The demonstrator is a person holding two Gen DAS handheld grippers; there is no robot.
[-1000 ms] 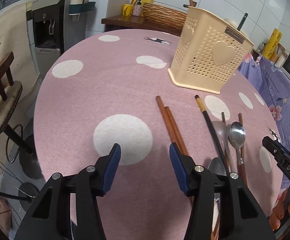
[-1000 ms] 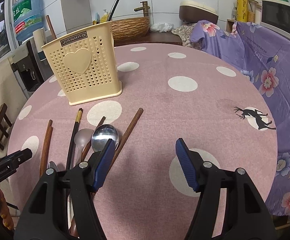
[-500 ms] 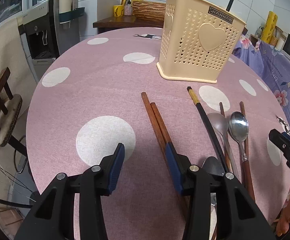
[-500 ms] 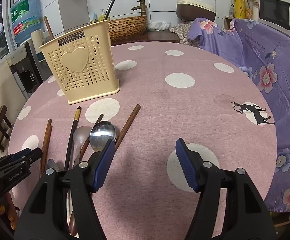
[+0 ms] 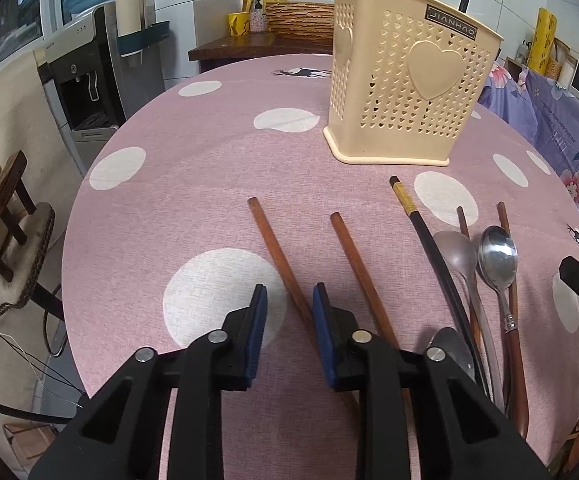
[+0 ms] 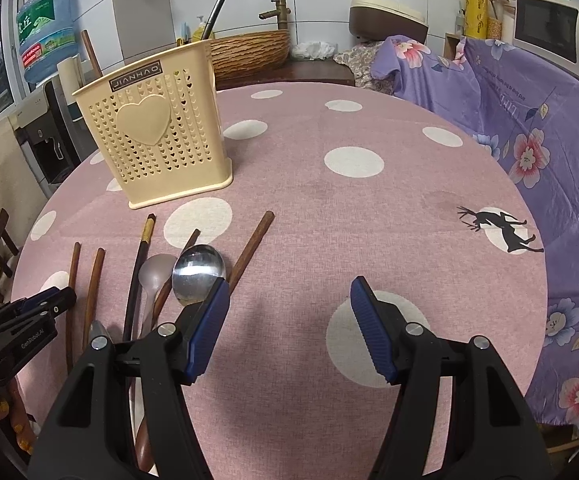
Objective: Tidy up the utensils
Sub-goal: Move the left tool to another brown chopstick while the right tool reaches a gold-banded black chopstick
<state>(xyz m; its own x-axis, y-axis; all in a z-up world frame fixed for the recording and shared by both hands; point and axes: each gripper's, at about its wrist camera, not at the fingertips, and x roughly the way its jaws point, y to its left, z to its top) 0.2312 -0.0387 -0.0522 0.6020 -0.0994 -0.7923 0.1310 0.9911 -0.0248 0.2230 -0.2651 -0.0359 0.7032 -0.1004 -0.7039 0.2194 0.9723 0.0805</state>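
Two brown chopsticks lie apart on the pink dotted tablecloth (image 5: 209,184). The left chopstick (image 5: 277,252) runs between the fingers of my left gripper (image 5: 289,300), whose jaws are closing; a gap still shows on both sides of it. The other brown chopstick (image 5: 359,268) lies just outside the right finger. The cream holder (image 5: 405,92) stands upright behind them with a black stick and a brown one inside. My right gripper (image 6: 289,292) hovers open over bare cloth, beside a metal spoon (image 6: 198,268).
A black chopstick with a gold band (image 5: 425,236), a grey spoon (image 5: 455,252), a metal spoon (image 5: 497,256) and more brown sticks (image 6: 251,246) lie side by side to the right. The round table's edge drops off on the left toward a stool (image 5: 5,216).
The left gripper's jaws have narrowed and shifted so that one brown chopstick now lies between them. The two brown chopsticks, side by side before, now lie apart. The right gripper has not moved.
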